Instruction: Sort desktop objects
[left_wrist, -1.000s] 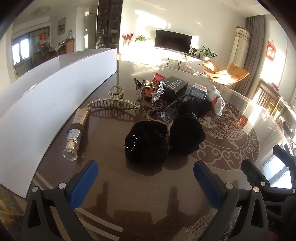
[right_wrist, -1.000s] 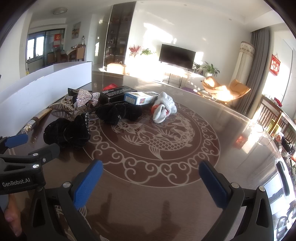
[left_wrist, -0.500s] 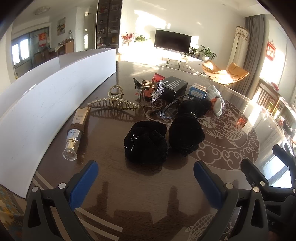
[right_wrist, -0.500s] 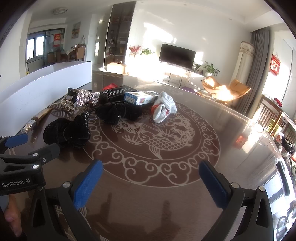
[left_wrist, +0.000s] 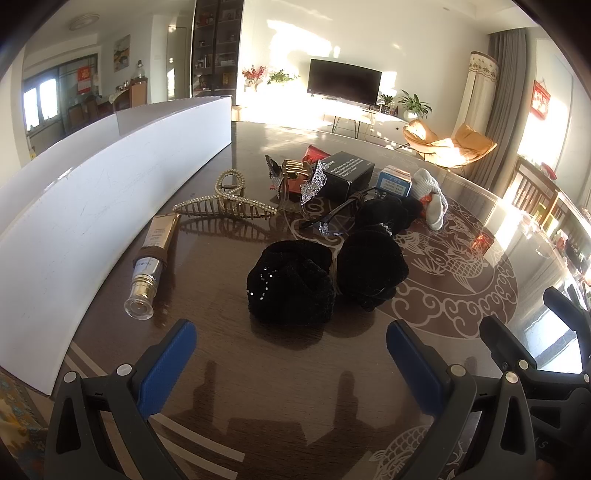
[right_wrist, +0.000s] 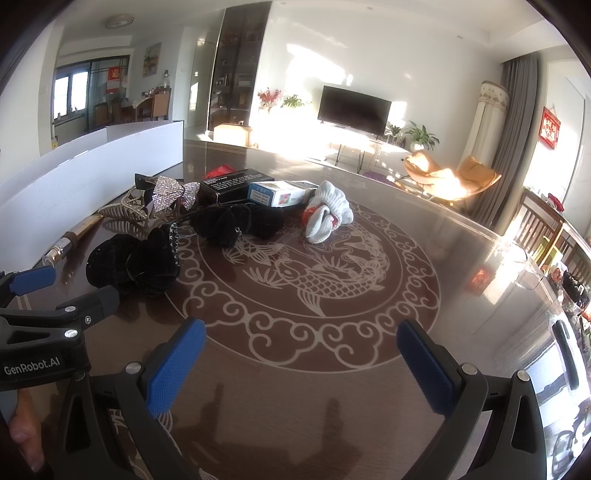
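- Left gripper (left_wrist: 291, 360) sits at the bottom of its own view, blue pads spread wide, nothing between them, hovering over the dark glossy surface (left_wrist: 280, 413).
- Far left of that view: a white board (left_wrist: 110, 184) stands on edge along the surface's side.
- Just right of it lies a gold cosmetic tube (left_wrist: 151, 258), cap end toward the camera.
- Above that, a pearl claw clip (left_wrist: 227, 205), then a rhinestone bow clip (left_wrist: 314, 182) leaning near a black box (left_wrist: 345, 171).
- Centre frame: two black velvet scrunchies (left_wrist: 291, 284) touching each other, just ahead of the open pads, with glasses (left_wrist: 340, 218) behind them.
- Further right, a small blue box (left_wrist: 395, 181) and a white glove (left_wrist: 432, 199).
- Right gripper (right_wrist: 301, 363) is also released and empty, low in its view over the fish pattern (right_wrist: 325, 273) inlaid in the surface; the whole pile sits in the upper left of its frame.
- Part of a hand (right_wrist: 22, 428) shows at lower left there.
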